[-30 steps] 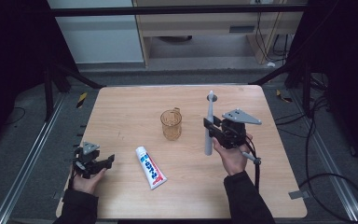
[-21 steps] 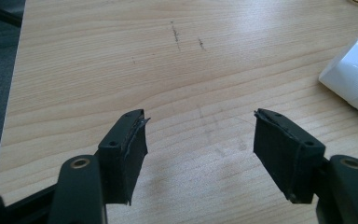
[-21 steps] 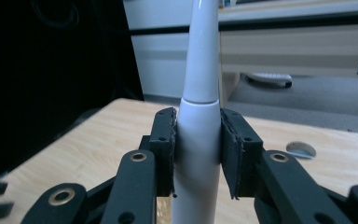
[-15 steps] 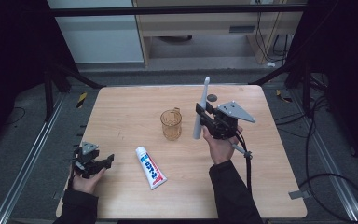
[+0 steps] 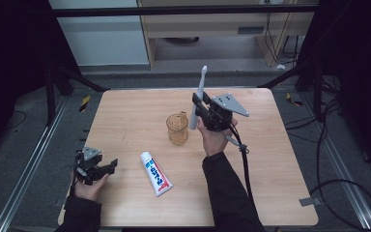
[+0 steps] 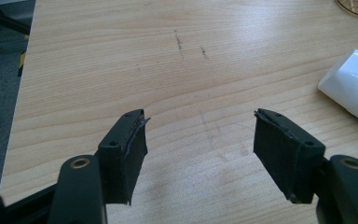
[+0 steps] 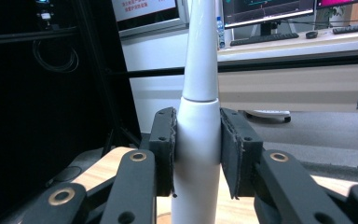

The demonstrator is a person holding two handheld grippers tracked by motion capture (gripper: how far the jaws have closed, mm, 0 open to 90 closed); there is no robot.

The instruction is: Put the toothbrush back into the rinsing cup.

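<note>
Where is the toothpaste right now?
In the high view the toothpaste tube lies flat on the wooden table, near its front edge, between the person's two arms and just in front of the amber cup.

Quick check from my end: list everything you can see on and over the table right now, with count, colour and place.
toothbrush: one, white, held upright in the right gripper, above the table just right of the cup
cup: one, clear amber, standing near the table's middle
toothpaste tube: one, white with red and blue print, lying flat on the table in front of the cup
table: one, light wood
left gripper: one, black, jaws apart, low at the table's near left corner, in the person's left hand
right gripper: one, black with a grey plate on top, jaws closed on the toothbrush handle, in the person's right hand
</note>
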